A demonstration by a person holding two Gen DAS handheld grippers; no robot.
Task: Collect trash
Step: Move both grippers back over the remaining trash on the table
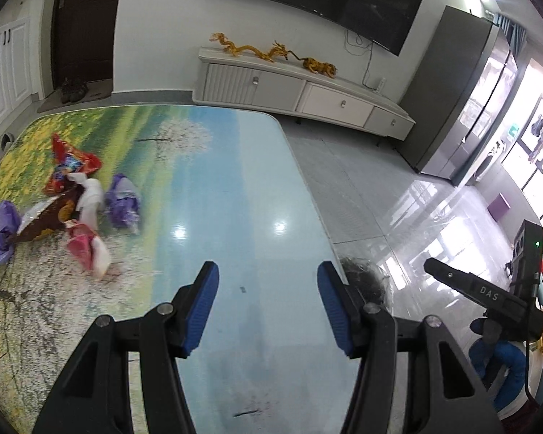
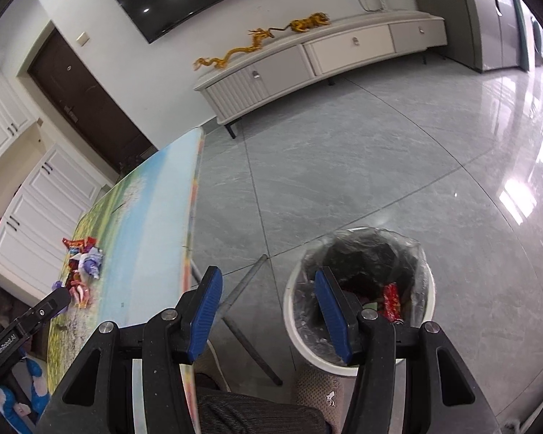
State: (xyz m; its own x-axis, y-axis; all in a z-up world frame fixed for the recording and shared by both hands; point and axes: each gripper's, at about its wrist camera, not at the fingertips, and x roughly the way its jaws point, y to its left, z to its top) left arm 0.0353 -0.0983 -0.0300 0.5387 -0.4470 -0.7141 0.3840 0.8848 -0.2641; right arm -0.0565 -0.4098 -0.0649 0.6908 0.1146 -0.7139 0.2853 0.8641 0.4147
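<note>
A heap of wrappers [image 1: 68, 202] is lying on the table [image 1: 213, 195], toward its left part in the left wrist view, well apart from the table's right edge. The left gripper [image 1: 268, 307] is hanging over the table's near part, to the right of the heap, with nothing sitting between its fingers [image 1: 202, 311]. A bin [image 2: 358, 300] is standing on the floor [image 2: 380, 152] to the right of the table, with wrappers lying in it. The right gripper [image 2: 269, 311] is hovering between the table edge and the bin. A low cabinet [image 1: 300, 90] is standing against the wall behind the table, with figurines [image 1: 271, 50] sitting on it.
</note>
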